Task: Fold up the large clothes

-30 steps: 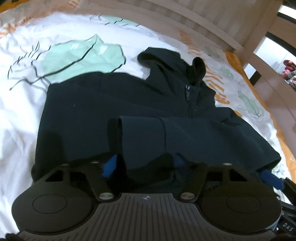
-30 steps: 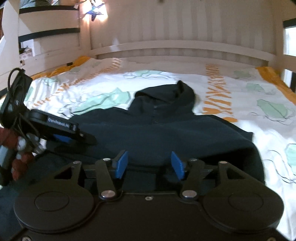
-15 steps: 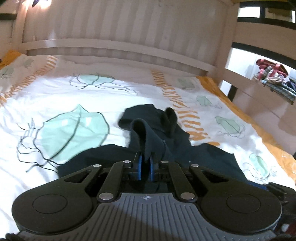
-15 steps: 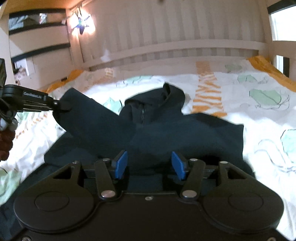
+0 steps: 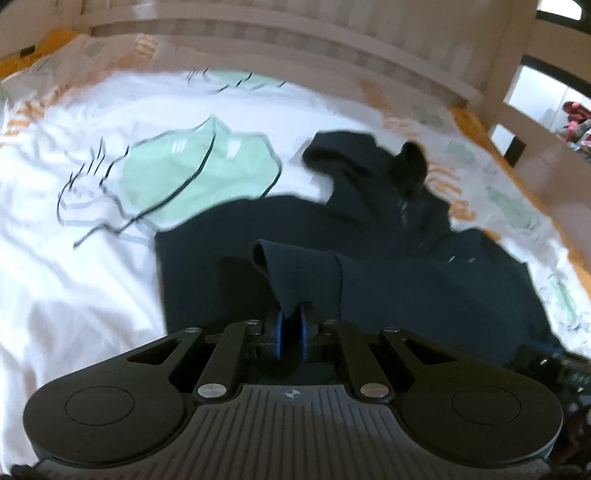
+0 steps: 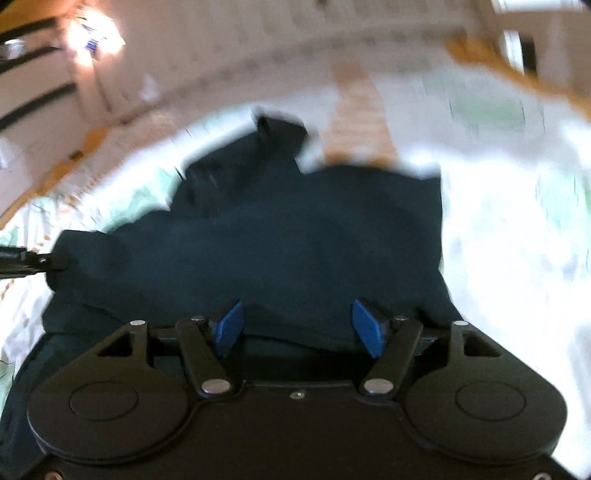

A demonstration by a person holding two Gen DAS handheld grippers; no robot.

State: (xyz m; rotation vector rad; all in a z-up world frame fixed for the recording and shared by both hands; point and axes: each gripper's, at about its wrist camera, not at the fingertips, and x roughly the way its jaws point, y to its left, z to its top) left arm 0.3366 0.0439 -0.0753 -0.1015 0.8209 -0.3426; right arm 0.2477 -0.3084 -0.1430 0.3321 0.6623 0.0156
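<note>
A dark navy hoodie (image 5: 424, 280) lies spread on the bed with its hood (image 5: 354, 162) toward the headboard. My left gripper (image 5: 290, 326) is shut on the cuff of one sleeve (image 5: 303, 266), which is held up over the hoodie's body. In the right wrist view that gripper (image 6: 33, 262) shows at the left edge, pinching the sleeve (image 6: 85, 251). My right gripper (image 6: 297, 326) hovers over the near edge of the hoodie (image 6: 295, 229). Its jaws are opening and the blue pads (image 6: 229, 326) press on nothing.
The white bedsheet (image 5: 74, 288) has green leaf prints (image 5: 207, 177) and orange stripes. A slatted wooden headboard (image 5: 295, 33) runs along the far side. A bed post (image 5: 517, 85) stands at the right. A bright lamp (image 6: 96, 37) glows at the far left.
My left gripper shut on the sleeve cuff, raised it, and now holds it lower over the hoodie's body. My right gripper's pads have spread wider and it has rolled; both views are blurred.
</note>
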